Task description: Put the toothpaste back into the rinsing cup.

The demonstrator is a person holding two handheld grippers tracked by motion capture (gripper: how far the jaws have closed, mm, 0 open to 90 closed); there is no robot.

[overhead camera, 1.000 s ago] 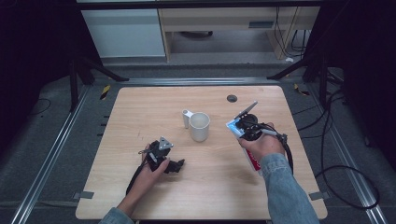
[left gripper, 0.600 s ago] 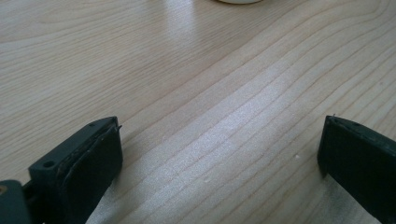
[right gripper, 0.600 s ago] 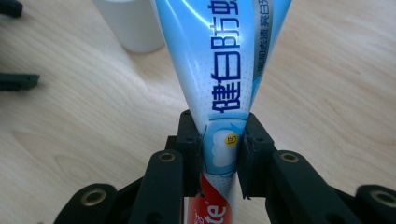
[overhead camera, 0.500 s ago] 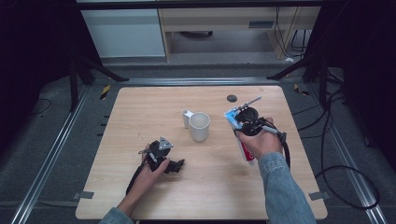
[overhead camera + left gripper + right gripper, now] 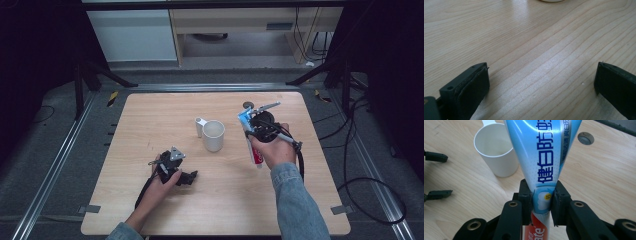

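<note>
Right tongs, clenched on the tube, have drifted farther from the mug; tube's top cropped. Left tongs stay released.

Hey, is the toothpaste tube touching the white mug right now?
Apart. In the high view, bare table shows between the toothpaste tube, clamped in the right gripper, and the white mug; the right gripper view shows the same gap.
</note>
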